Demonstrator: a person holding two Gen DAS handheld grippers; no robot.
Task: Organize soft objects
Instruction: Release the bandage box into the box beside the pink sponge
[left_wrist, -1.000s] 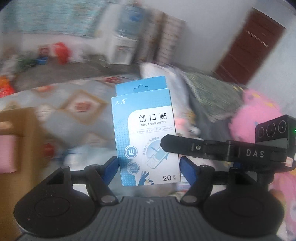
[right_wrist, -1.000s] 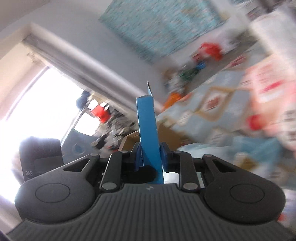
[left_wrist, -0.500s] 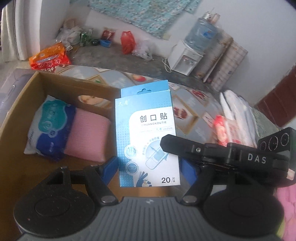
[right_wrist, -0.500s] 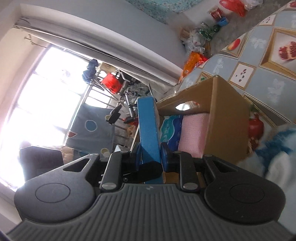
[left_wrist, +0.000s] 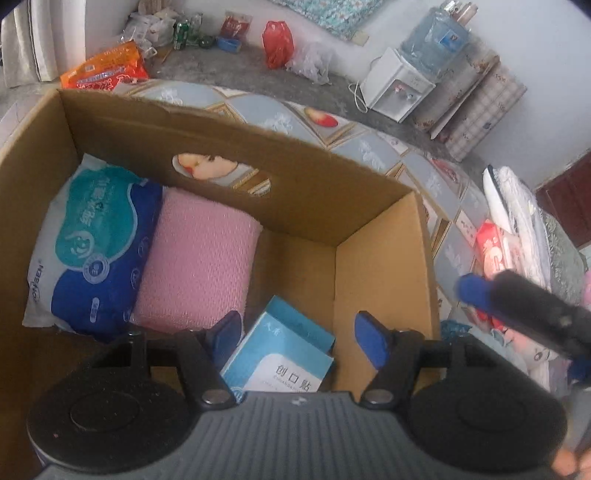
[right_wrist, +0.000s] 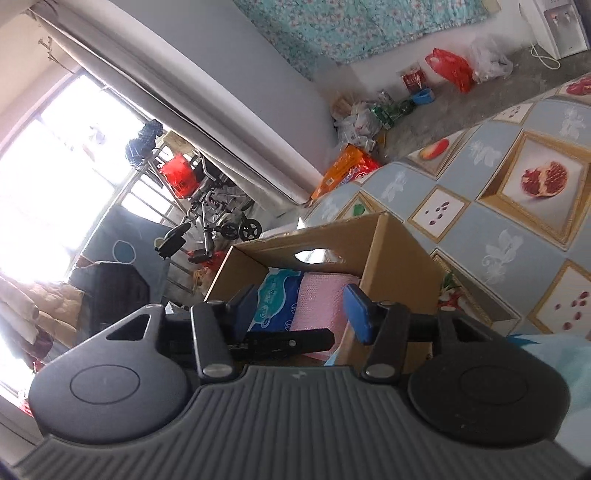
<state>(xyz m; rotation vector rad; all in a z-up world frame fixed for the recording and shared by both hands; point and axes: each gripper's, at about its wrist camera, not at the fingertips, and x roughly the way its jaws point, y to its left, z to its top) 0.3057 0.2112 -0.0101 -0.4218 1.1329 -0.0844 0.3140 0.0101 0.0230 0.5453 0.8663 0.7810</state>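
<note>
The right gripper (right_wrist: 303, 314) has just opened, empty. The left gripper (left_wrist: 301, 338) straddles the light-blue cardboard plaster box (left_wrist: 280, 354) ungripped. Withdraw both straight up, clear of the brown cardboard carton (left_wrist: 380, 280).

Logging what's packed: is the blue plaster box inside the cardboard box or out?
Inside. The blue plaster box lies tilted on the cardboard box floor beside the pink pack.

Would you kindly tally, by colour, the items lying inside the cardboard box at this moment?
Blue and teal: 1, the wipes pack
Pink: 1, the pink cloth
Light blue: 1, the plaster box
Total: 3 items in the cardboard box
</note>
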